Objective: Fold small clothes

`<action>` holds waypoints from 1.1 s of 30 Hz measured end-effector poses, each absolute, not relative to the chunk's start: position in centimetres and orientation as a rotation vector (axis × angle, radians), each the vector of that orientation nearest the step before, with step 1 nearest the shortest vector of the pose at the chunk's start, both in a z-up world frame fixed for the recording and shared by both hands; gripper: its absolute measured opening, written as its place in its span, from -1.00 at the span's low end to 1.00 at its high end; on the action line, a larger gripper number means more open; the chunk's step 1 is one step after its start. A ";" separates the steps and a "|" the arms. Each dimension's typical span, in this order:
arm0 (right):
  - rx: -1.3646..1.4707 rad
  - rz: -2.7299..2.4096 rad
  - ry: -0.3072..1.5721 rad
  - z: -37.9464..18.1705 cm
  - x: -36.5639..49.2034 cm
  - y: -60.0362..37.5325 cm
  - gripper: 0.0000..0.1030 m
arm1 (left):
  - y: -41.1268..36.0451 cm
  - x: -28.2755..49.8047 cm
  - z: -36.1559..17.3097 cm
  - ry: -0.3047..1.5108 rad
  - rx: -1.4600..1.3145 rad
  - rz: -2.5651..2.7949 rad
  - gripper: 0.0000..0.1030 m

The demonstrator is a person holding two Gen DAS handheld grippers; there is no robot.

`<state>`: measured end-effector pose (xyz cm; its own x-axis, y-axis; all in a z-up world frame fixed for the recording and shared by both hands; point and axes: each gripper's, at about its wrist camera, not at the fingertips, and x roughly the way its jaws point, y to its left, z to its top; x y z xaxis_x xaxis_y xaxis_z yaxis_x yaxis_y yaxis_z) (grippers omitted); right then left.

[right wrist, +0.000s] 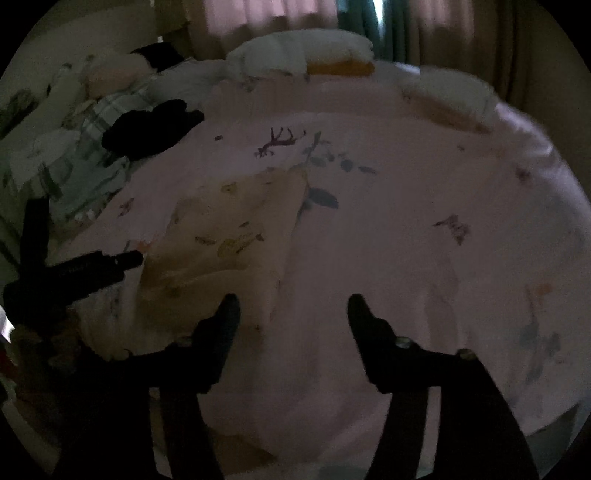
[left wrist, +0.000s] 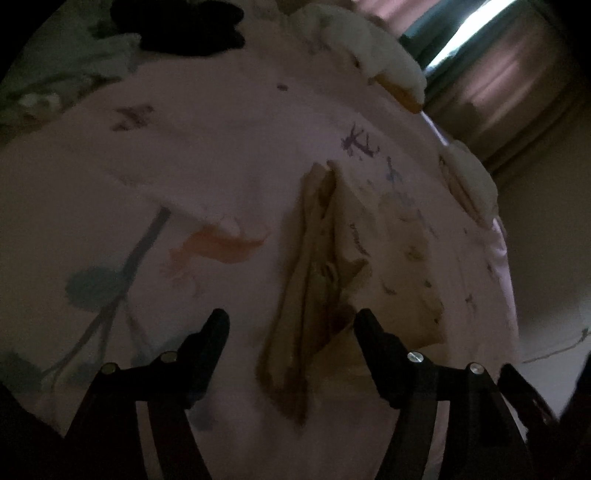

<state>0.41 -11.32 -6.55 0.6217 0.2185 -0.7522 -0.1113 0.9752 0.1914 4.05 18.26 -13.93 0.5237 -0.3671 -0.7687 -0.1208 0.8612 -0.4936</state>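
A small cream garment with faint prints (left wrist: pixel 369 258) lies partly folded on the pink printed bedsheet (left wrist: pixel 221 166). Its bunched folded edge runs down between my left gripper's fingers. My left gripper (left wrist: pixel 291 317) is open just above that edge, holding nothing. In the right wrist view the same garment (right wrist: pixel 236 229) lies left of centre. My right gripper (right wrist: pixel 293 301) is open and empty, with its left finger (right wrist: pixel 225 314) over the garment's near right corner. The left gripper (right wrist: pixel 92 266) shows there at the garment's left edge.
A black garment (right wrist: pixel 147 129) and a green-and-white checked cloth (right wrist: pixel 85 162) lie at the bed's far left. White and yellow pillows (right wrist: pixel 306 51) sit along the far edge under curtains (right wrist: pixel 258 14). The sheet (right wrist: pixel 424 221) spreads to the right.
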 end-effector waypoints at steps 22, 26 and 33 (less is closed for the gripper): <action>0.502 0.526 1.088 -15.7 13.8 -8.9 -0.05 | 14.5 12.6 -16.7 1.106 -0.660 -0.387 -0.20; 0.419 0.489 1.053 -15.5 13.1 -7.9 -0.38 | 13.6 12.6 -16.3 1.094 -0.574 -0.335 -0.31; 0.367 0.498 0.997 -13.7 12.0 -7.4 -0.57 | 11.6 10.9 -13.4 1.043 -0.425 -0.287 -0.39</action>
